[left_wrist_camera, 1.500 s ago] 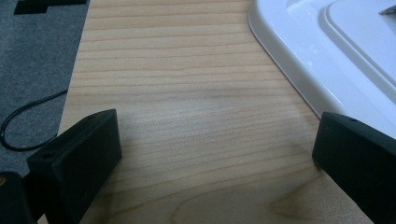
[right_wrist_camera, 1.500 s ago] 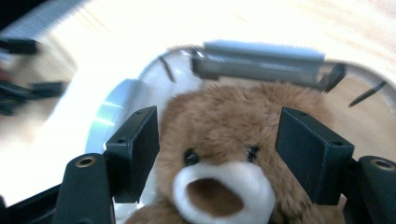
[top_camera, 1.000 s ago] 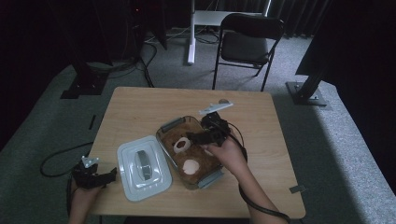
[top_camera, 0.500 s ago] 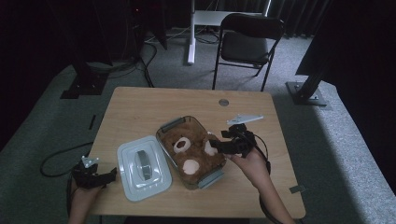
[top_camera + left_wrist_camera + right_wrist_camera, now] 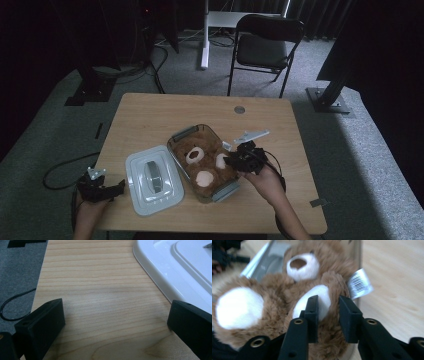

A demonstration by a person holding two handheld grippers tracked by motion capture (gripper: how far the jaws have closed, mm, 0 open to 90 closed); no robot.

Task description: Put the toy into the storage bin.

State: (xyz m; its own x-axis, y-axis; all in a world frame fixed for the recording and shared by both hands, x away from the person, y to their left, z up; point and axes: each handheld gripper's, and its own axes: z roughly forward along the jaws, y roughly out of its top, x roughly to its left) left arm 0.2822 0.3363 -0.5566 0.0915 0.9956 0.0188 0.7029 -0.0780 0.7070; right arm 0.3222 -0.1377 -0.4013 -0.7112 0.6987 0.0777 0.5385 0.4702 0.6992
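A brown teddy bear with white muzzle and paws lies in a clear container at the table's middle. My right gripper reaches in from the container's right side. In the right gripper view its jaws have just been closing and now pinch the bear's white-padded paw; a barcode tag sticks out beside it. My left gripper rests at the table's front left edge. It stands open over bare wood, next to the white lid.
The white lid lies flat left of the container. A black folding chair stands beyond the table's far edge. A cable loops on the carpet at the left. Bare wood spreads to the right of the container.
My right gripper has moved right and down from above the container, then closed its jaws on the bear's paw. The left gripper has stayed put.
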